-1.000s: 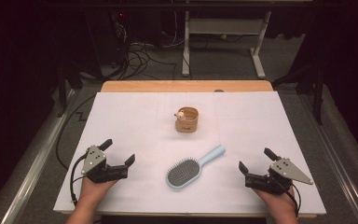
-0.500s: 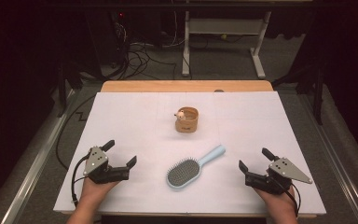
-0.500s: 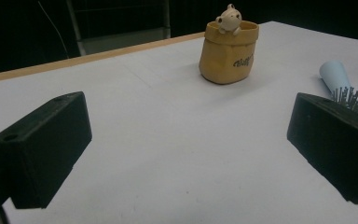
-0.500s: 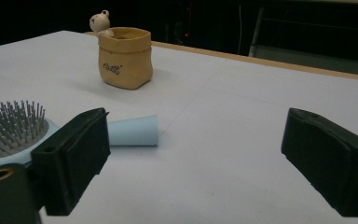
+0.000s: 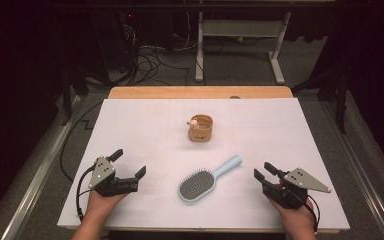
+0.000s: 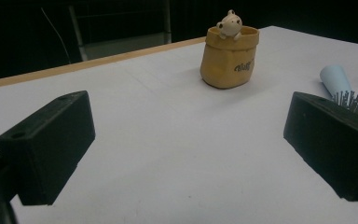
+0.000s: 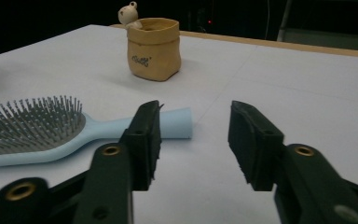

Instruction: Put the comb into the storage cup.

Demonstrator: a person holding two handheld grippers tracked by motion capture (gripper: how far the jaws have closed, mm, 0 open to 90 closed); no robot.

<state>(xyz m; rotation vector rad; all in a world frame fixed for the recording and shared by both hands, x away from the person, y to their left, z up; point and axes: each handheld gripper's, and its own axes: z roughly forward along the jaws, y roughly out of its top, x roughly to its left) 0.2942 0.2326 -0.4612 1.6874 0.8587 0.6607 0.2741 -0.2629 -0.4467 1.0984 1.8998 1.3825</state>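
White table, wooden strip along its far edge. 2 handheld grippers low over the near edge, 1 toward each near corner.

Hairbrush, light blue, lies flat near the middle of the near edge, bristles up. Long axis diagonal: oval head toward the near-left, handle pointing toward the far-right. In the right gripper view the handle end sits just behind the left-hand jaw; not touching as far as can be told.

Tan pouch-shaped holder stands upright at the table's middle, well apart from the brush, with a small cream animal figure perched at its rim, on the left side in the high view.

Left gripper: jaws spread wide, nothing between them, aimed toward the table's middle. Hand under it.

Right gripper: jaws parted, moderate gap, nothing between them, aimed toward the far-left.
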